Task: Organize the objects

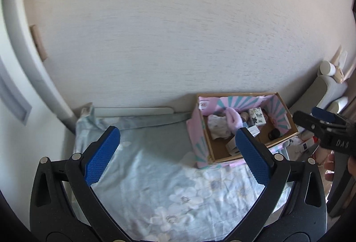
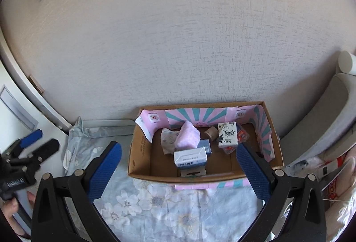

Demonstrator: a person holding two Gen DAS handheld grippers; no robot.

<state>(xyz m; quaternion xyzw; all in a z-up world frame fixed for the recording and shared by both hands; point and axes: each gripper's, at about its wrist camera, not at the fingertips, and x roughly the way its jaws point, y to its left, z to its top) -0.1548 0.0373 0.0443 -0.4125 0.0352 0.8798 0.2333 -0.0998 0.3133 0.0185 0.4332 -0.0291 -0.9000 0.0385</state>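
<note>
An open cardboard box (image 2: pixel 142 153) with pink and teal flaps stands against the wall on a floral bedsheet (image 2: pixel 169 204); it also shows in the left wrist view (image 1: pixel 201 139). Inside lie a pink cloth (image 2: pixel 188 136), a white patterned cloth (image 2: pixel 169 138), a white and blue carton (image 2: pixel 190 157), a black-and-white printed box (image 2: pixel 227 134), a small brown roll (image 2: pixel 211 132) and a red packet (image 2: pixel 242 136). My right gripper (image 2: pixel 178 157) is open and empty, above the box's front. My left gripper (image 1: pixel 176 151) is open and empty over the sheet left of the box.
A textured beige wall (image 2: pixel 178 41) rises behind the box. A grey cushioned piece (image 2: pixel 320 126) and white cylinder (image 2: pixel 346 62) stand at right. Bags and clutter (image 2: pixel 333 173) lie at far right. A white door frame (image 1: pixel 29 64) curves at left.
</note>
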